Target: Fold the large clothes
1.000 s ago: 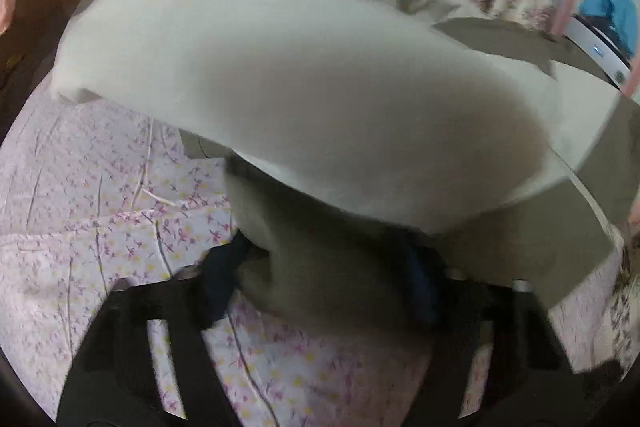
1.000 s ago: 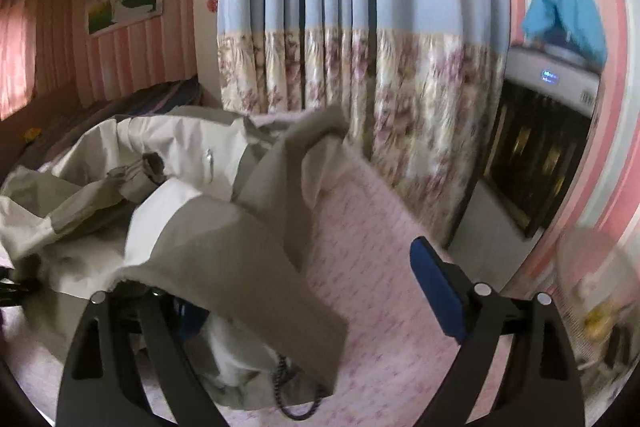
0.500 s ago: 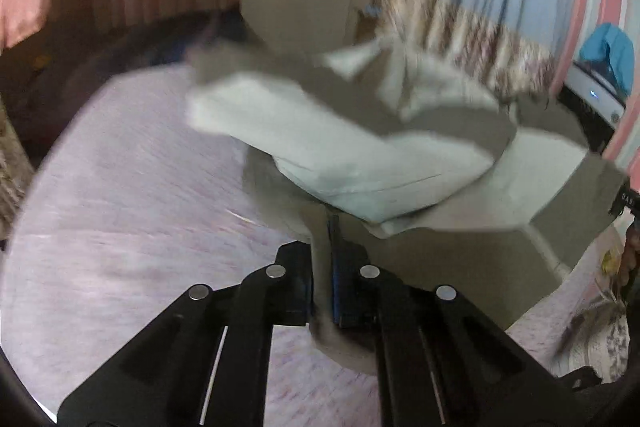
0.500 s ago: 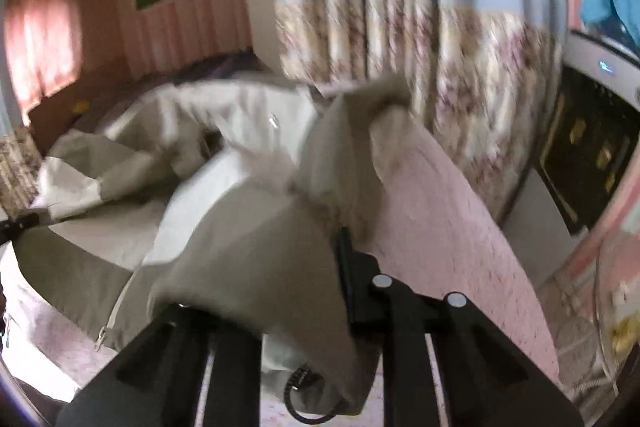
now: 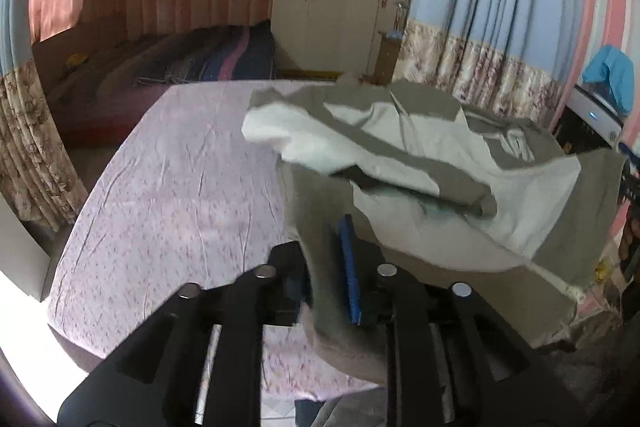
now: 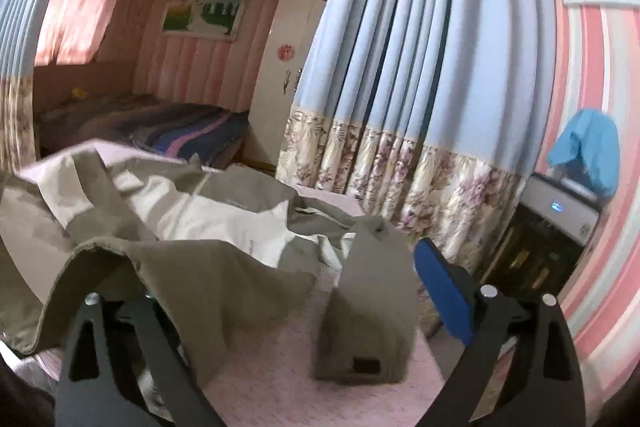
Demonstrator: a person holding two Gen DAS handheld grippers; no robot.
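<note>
Jacket [image 5: 432,163], grey and cream, hangs crumpled over the bed [image 5: 172,187]; the left gripper [image 5: 326,279], jaws just eased slightly, pinches its hem, while the right gripper [image 6: 280,307] has just opened wide, letting go. Spreading step; next, regrasp an edge.

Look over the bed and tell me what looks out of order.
The two-tone jacket is bunched in a crumpled heap on the pink bedsheet, nowhere near flat. The left hand-held gripper has a fold between its jaws, which have just been opening. The right hand-held gripper has just opened wide, cloth draped loose between its jaws.
</note>
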